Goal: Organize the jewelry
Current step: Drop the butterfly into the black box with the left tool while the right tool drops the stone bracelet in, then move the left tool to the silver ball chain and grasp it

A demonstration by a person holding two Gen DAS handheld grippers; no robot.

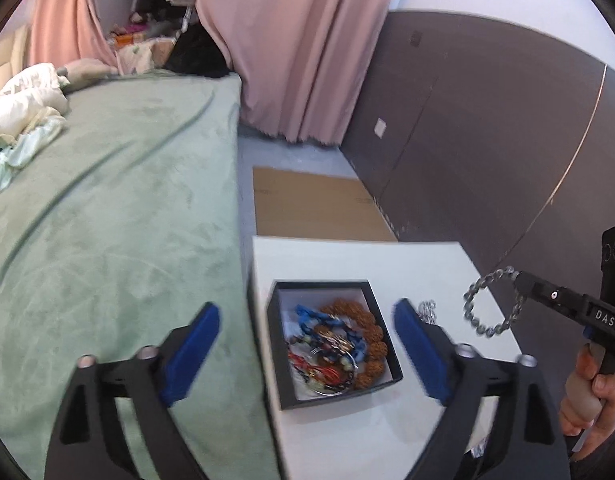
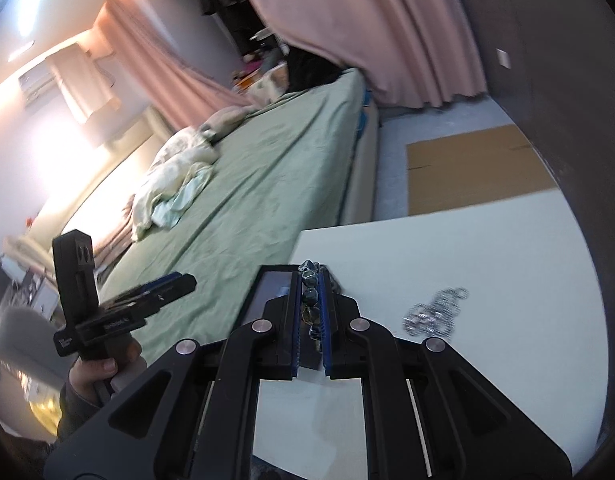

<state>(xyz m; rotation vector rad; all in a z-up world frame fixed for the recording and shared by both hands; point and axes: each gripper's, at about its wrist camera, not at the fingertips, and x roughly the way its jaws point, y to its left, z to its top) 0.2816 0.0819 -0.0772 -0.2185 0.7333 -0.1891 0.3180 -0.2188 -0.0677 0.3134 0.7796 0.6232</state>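
A black jewelry box (image 1: 381, 330) with a white lining sits on the white table (image 1: 387, 432). It holds several pieces: a brown beaded bracelet, blue cord and red and metal items. My left gripper (image 1: 307, 356) is open and hovers above the box, empty. My right gripper (image 1: 519, 280) is shut on a dark beaded bracelet (image 1: 477, 312) that hangs in the air to the right of the box. In the right wrist view the beads (image 2: 310, 296) sit between the blue pads (image 2: 295, 320), above the box (image 2: 267, 292). A silver chain (image 1: 427, 310) lies on the table beside the box, also in the right wrist view (image 2: 433, 314).
A bed with a green blanket (image 1: 119, 208) borders the table on the left. A flat cardboard sheet (image 1: 319, 208) lies on the floor beyond the table. A dark wall panel (image 1: 487, 140) stands at right. Pink curtains (image 1: 299, 48) hang behind.
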